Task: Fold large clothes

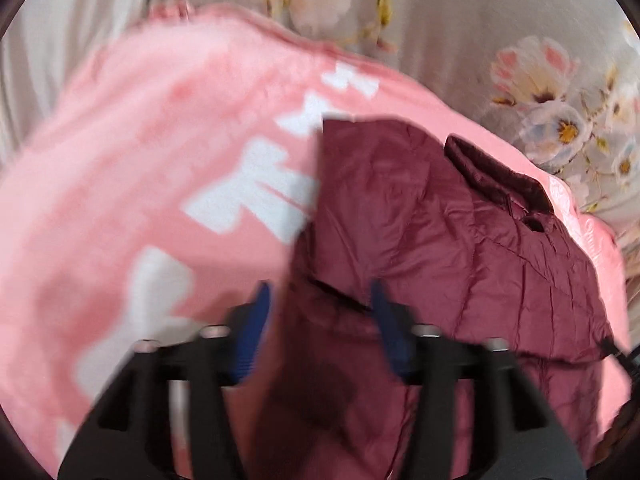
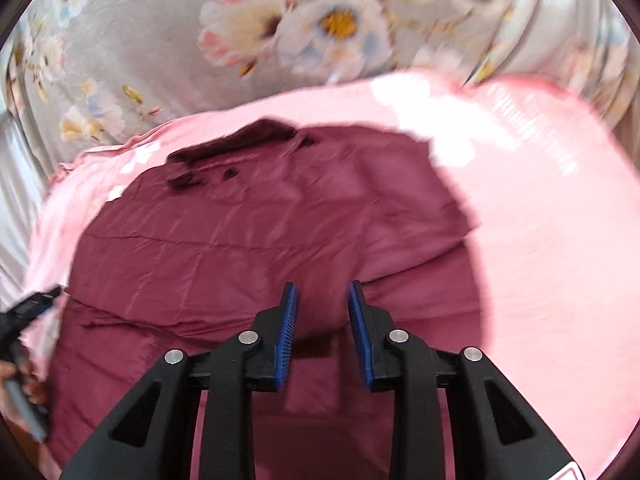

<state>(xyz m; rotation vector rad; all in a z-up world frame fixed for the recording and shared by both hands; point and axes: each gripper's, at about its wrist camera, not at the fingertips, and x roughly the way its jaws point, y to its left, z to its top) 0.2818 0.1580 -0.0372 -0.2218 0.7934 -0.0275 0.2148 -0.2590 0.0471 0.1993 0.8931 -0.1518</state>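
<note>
Left gripper (image 1: 318, 296) spread around jacket (image 1: 440, 216) fold, unpinched; right gripper (image 2: 322, 300) spread, empty. Slick fold might slip onto blanket (image 1: 120, 160).

The maroon jacket (image 1: 440, 220) is quilted cloth with a faint sheen, finely creased, its collar (image 1: 496, 172) a darker, duller fabric at the upper right of the frame. Under it lies a pink blanket (image 1: 120, 140), soft and matt (blurred, so the pile is hard to judge). The floral sheet (image 2: 160, 40) looks smooth and slightly silky. Each hand-held gripper (image 2: 322, 308) is matt black plastic with ribbed blue pads (image 2: 289, 336) and shiny metal bolts (image 2: 248, 337).
</note>
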